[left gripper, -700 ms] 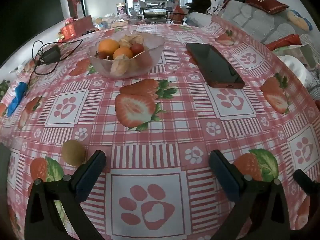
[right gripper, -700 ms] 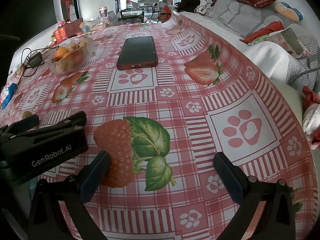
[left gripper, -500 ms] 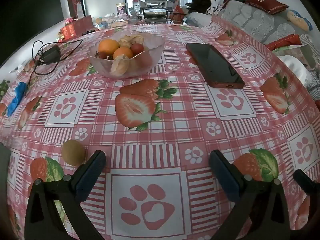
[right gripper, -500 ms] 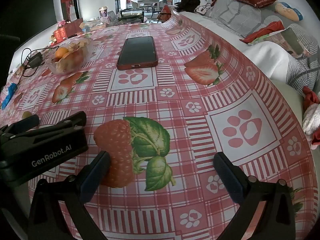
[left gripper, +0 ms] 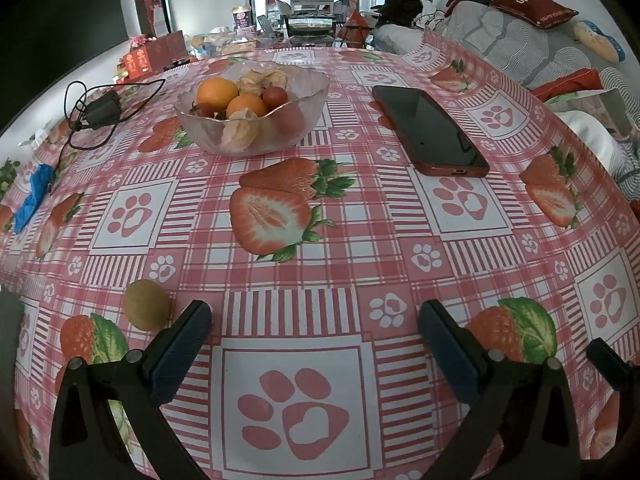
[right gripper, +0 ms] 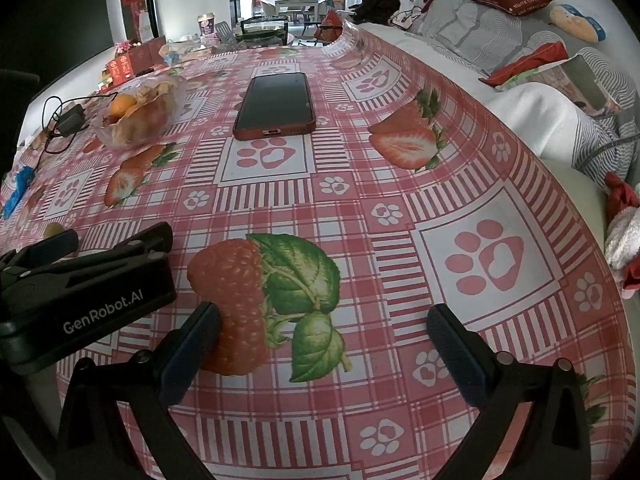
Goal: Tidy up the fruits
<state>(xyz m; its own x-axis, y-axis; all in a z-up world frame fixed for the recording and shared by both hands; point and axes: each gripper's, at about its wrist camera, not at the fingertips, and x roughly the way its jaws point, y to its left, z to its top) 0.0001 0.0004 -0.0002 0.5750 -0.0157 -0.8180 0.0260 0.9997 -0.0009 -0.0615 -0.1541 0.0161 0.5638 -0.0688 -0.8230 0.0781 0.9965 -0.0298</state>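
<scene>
Jaws spread wide, nothing held, on left gripper (left gripper: pixel 314 322) and right gripper (right gripper: pixel 323 325); brownish fruit (left gripper: pixel 146 309), perhaps kiwi, beside left.

Left gripper (left gripper: pixel 314 340): jaws spread wide, nothing between them, fingers pointing toward 12 o'clock, held low. Right gripper (right gripper: pixel 322 344): jaws likewise spread and empty, with the left unit's body at its 9 o'clock.

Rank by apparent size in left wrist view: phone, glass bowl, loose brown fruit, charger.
1. glass bowl and phone: alike, unranked.
2. charger and loose brown fruit: close; the fruit's nearness inflates it.
</scene>
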